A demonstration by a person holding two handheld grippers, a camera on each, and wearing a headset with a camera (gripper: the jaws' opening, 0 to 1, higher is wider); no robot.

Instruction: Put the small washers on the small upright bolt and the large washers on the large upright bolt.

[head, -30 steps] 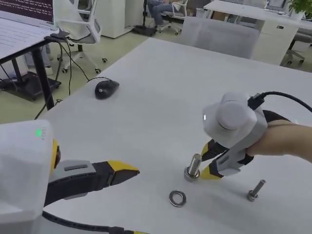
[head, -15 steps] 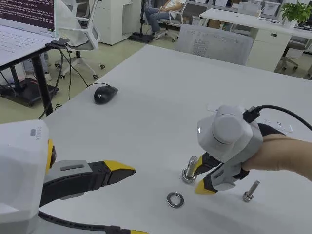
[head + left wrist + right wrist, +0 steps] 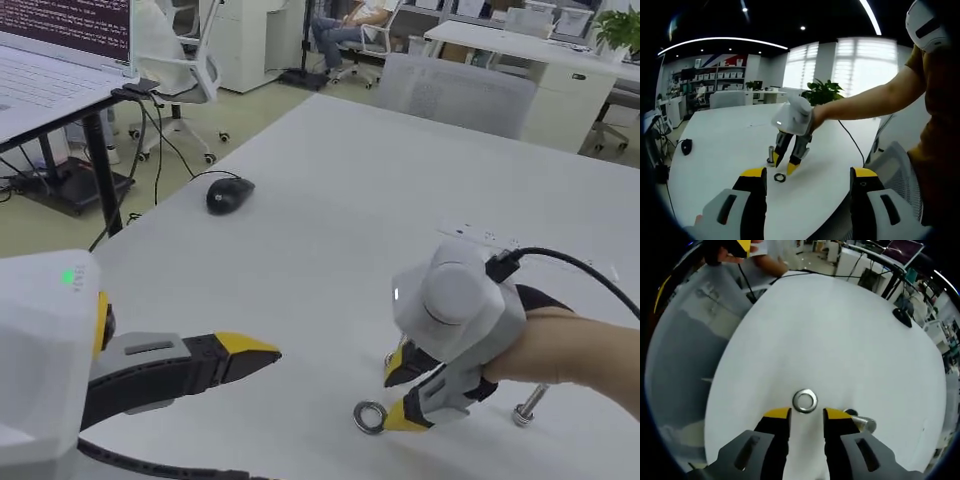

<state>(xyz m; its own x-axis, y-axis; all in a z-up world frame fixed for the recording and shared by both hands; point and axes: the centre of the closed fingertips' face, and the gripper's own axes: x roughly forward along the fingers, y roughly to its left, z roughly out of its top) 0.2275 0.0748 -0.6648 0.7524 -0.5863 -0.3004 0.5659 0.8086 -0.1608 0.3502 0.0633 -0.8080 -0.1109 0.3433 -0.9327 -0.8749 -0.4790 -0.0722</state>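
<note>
I hold the right gripper (image 3: pixel 807 416) at the washer (image 3: pixel 805 400), jaws parted to pinch it. The left gripper (image 3: pixel 807 177) idles aside, jaws spread.

The right gripper (image 3: pixel 806 416) above a washer (image 3: pixel 805 401)
Jaws apart; the washer lies flat on the worktop (image 3: pixel 840 340), well inside its edges, a bolt (image 3: pixel 863 423) beside one jaw.

Silver washer (image 3: pixel 805 401) flat near upright bolt (image 3: pixel 771 153)

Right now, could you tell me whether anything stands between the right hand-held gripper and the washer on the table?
Nothing visible does. The washer lies flat on the bare table just ahead of the right hand-held gripper, whose jaws are open. A bolt stands beside one jaw, off the path.
</note>
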